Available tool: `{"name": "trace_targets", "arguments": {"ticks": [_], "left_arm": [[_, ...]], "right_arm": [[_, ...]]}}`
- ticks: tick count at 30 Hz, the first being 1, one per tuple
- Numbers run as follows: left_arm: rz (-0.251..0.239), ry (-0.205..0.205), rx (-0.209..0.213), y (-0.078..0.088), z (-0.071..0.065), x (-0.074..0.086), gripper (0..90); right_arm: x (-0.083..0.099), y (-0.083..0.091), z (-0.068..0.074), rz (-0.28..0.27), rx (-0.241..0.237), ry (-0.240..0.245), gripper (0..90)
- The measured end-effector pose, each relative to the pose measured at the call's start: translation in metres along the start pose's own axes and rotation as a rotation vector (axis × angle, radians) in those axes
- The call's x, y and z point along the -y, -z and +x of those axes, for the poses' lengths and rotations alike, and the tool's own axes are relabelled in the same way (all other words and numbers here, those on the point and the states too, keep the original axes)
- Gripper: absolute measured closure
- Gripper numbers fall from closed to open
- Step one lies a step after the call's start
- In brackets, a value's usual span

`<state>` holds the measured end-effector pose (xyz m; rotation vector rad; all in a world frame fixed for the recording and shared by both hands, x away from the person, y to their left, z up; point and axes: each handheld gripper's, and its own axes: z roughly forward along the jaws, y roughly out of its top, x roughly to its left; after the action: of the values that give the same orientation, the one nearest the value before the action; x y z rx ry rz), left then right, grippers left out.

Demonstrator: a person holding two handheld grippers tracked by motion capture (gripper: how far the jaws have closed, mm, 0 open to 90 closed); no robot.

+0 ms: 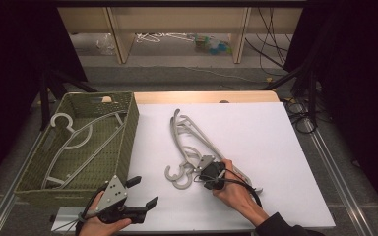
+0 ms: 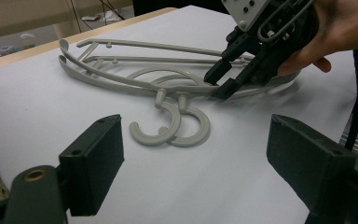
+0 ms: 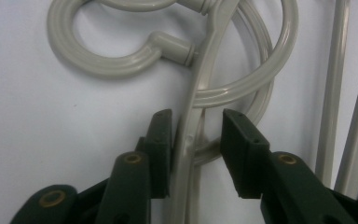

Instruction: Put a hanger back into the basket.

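Two hangers (image 1: 197,147) piled, right tongs (image 3: 193,140) straddling one arm

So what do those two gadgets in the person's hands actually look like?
Both are black, each with two blocky black jaws. The left gripper carries a grey three-cornered plate with small holes; the right gripper has one too, plus a black cable trailing back. A dark sleeve covers the right forearm.

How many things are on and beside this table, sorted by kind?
Grey hangers on the white sheet: 2
Pale hangers in the basket: 1
Green woven baskets: 1
Hand-held grippers, left gripper and right gripper: 2
Total: 6
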<state>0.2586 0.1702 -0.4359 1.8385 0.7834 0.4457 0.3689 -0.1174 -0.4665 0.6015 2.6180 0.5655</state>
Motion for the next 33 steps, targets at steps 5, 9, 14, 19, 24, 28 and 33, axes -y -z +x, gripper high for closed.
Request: {"name": "trace_targets", "arguments": {"ticks": [5,9,14,19,24,28,33], "left_arm": [[0.006,-0.006,0.003,0.000,0.001,0.000,19.1],[0.010,-0.009,0.006,0.000,0.001,0.001,19.3],[0.007,-0.008,0.006,0.000,0.002,0.001,19.6],[0.011,-0.005,0.000,0.002,0.002,0.000,20.0],[0.002,-0.005,-0.002,0.003,0.003,-0.001,20.1],[-0.002,0.001,-0.004,0.003,0.004,-0.001,20.2],[-0.002,-0.016,-0.006,0.004,0.006,-0.001,20.3]], "right_arm": [[0.000,0.003,-0.001,0.007,-0.019,-0.016,73.1],[0.000,0.006,-0.003,0.007,-0.058,-0.044,77.3],[0.001,0.014,-0.007,-0.017,-0.066,-0.047,78.2],[0.005,0.029,-0.015,-0.035,-0.050,-0.081,80.1],[0.012,0.042,-0.023,-0.071,-0.022,-0.093,82.5],[0.013,0.050,-0.027,-0.110,-0.015,-0.095,82.6],[0.014,0.065,-0.025,-0.149,-0.016,-0.076,82.6]]}}
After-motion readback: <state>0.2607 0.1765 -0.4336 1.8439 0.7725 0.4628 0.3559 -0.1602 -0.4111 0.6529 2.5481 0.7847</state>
